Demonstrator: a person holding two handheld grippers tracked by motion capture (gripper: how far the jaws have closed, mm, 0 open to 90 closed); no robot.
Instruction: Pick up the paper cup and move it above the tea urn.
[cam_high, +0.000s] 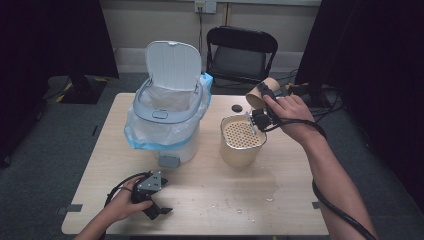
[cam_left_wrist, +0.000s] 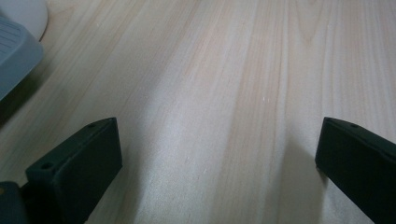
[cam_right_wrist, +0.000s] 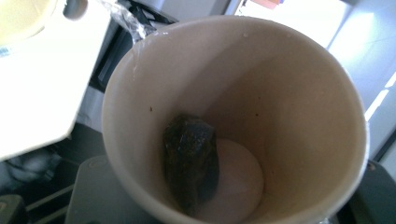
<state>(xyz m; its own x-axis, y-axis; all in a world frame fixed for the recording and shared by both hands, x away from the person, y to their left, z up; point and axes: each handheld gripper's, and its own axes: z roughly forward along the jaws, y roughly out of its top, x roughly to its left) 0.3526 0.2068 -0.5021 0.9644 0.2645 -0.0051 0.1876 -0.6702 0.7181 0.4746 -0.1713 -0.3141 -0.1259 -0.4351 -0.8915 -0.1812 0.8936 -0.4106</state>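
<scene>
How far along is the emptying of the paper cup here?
Done: the bin's lid stands open. In hand: the right gripper tips the paper cup over the perforated strainer can. Left: a wet tea bag clings inside. The left gripper rests open on the table.

Black chair (cam_high: 241, 52) by pale wall (cam_high: 150, 22), grey carpet floor (cam_high: 65, 130)

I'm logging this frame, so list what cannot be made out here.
- High view: whether the tilted paper cup holds anything; its mouth faces away and the right gripper and hand cover it.
- High view: what lies under the strainer container's perforated insert.
- High view: the small dark round thing on the table, too small to identify.
- Right gripper view: the right gripper's pads, hidden by the cup.
- Left gripper view: the bin, cut off by the edge.
</scene>
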